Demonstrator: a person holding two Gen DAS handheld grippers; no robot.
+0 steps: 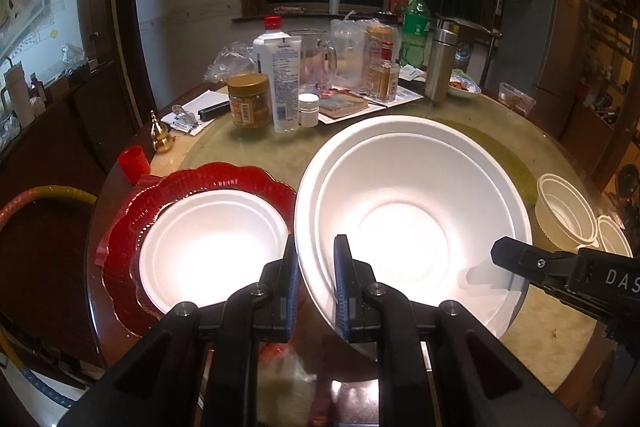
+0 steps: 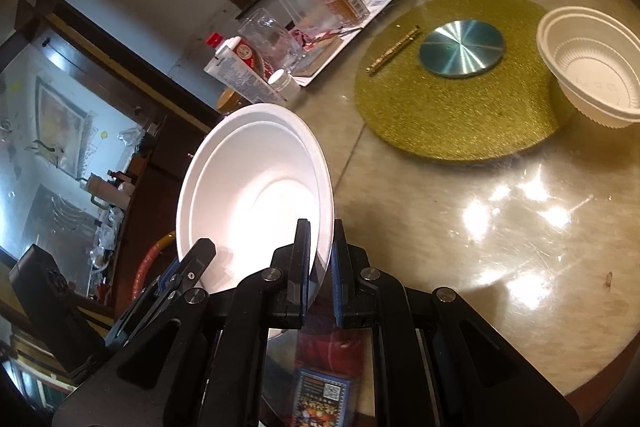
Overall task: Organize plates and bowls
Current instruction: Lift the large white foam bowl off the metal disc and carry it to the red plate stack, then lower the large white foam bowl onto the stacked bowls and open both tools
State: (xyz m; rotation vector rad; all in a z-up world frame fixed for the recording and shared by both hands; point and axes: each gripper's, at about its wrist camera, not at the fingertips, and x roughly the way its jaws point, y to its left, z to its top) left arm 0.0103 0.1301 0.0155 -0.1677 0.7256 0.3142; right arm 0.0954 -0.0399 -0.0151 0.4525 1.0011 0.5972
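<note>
Progress looks partial. Both hand-held grippers are clamped on the rim of one large white bowl [image 1: 412, 223], which appears to be two bowls nested, judging by the double rim. The left hand-held gripper [image 1: 316, 283] pinches the near left edge, one finger inside and one outside; the right hand-held gripper [image 2: 320, 267] pinches the opposite edge the same way. In the right wrist view the bowl is tilted, and it appears to be clear of the worktop [image 2: 500, 219], though its underside is hidden.

To the left, a white plate [image 1: 212, 243] already lies inside a red scalloped plate [image 1: 132, 211], so that pairing seems done. A stack of ribbed white bowls [image 2: 592, 67] sits well apart, on the edge of the gold mat [image 2: 452, 115], with another small white bowl [image 1: 614, 239] just beside it in the left wrist view. Those appear not yet gathered. What is left, as a judgement, is setting the held bowl down in its place and bringing the ribbed bowls together with it.
</note>
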